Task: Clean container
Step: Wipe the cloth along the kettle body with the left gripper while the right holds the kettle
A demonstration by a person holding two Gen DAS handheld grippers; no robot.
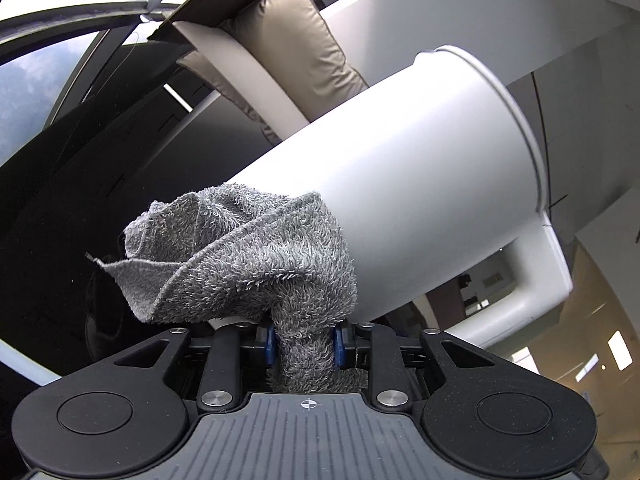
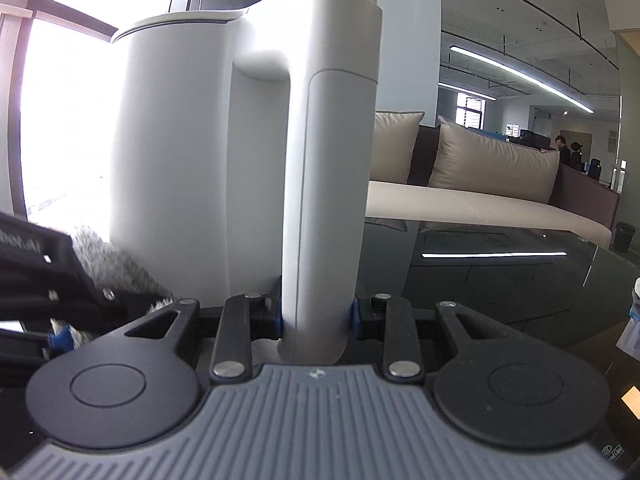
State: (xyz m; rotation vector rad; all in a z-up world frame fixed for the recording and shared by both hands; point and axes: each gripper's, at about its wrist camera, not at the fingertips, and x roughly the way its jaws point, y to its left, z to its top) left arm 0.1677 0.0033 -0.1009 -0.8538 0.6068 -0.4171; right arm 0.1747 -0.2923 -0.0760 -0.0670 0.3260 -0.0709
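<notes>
A white kettle-like container with a lid and a thick handle fills the left wrist view, seen tilted. My left gripper is shut on a grey fluffy cloth, which is bunched against the container's lower side wall. In the right wrist view the same container stands upright and very close. My right gripper is shut on its handle, near the handle's lower end. The left gripper's body and a bit of the cloth show at the lower left there.
The container stands on a dark glossy table. Behind it is a sofa with a cream seat and beige cushions. Bright windows lie to the left, and an office with people sits far back right. A small object shows at the table's right edge.
</notes>
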